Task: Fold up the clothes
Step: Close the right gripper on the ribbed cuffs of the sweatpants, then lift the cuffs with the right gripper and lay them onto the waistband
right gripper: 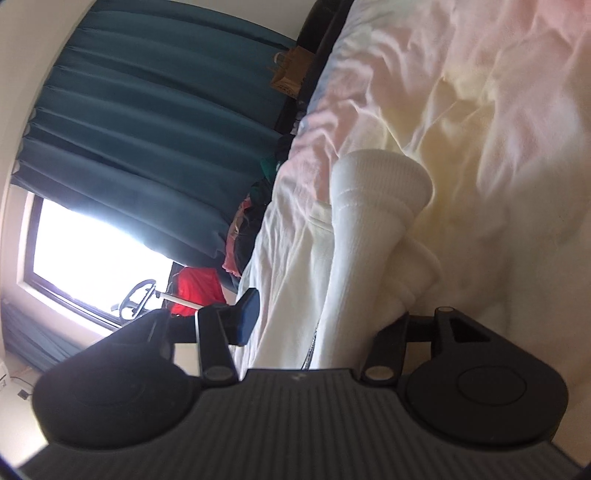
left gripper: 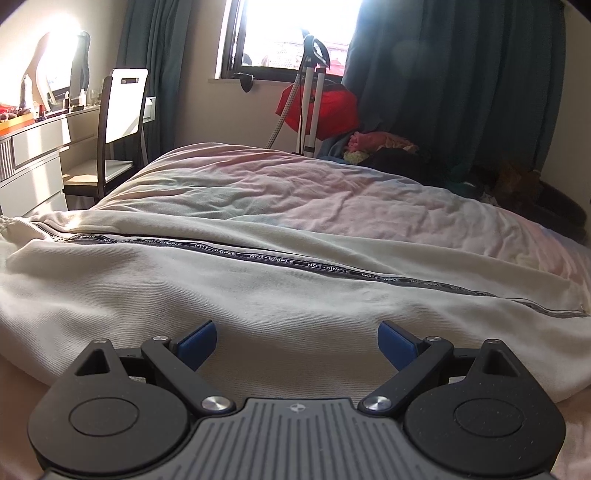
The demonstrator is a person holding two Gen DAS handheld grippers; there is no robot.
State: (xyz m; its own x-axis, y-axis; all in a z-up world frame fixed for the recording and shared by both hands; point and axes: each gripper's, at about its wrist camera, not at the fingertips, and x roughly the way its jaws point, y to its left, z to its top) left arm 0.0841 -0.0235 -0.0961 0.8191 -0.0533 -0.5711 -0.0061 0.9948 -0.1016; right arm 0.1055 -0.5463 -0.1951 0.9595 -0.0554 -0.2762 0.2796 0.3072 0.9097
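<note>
A cream-white zip jacket (left gripper: 258,302) lies flat across the bed, its dark zipper tape (left gripper: 317,267) printed with "NOT SIMPLE" running left to right. My left gripper (left gripper: 295,343) hovers just over the jacket's near edge, jaws wide open and empty. In the right wrist view the camera is rolled on its side. My right gripper (right gripper: 325,317) is open around a ribbed sleeve cuff (right gripper: 373,206) of the same jacket; the blue left pad (right gripper: 248,317) stands clear of the cloth, and the right pad is hidden behind the sleeve.
The jacket rests on a pale pink and cream duvet (left gripper: 295,192). Behind the bed are a window (left gripper: 291,33), teal curtains (left gripper: 454,81), a garment steamer pole (left gripper: 314,96), a red bag (left gripper: 325,107) and a clothes heap (left gripper: 406,155). A chair (left gripper: 118,125) and dresser (left gripper: 33,155) stand left.
</note>
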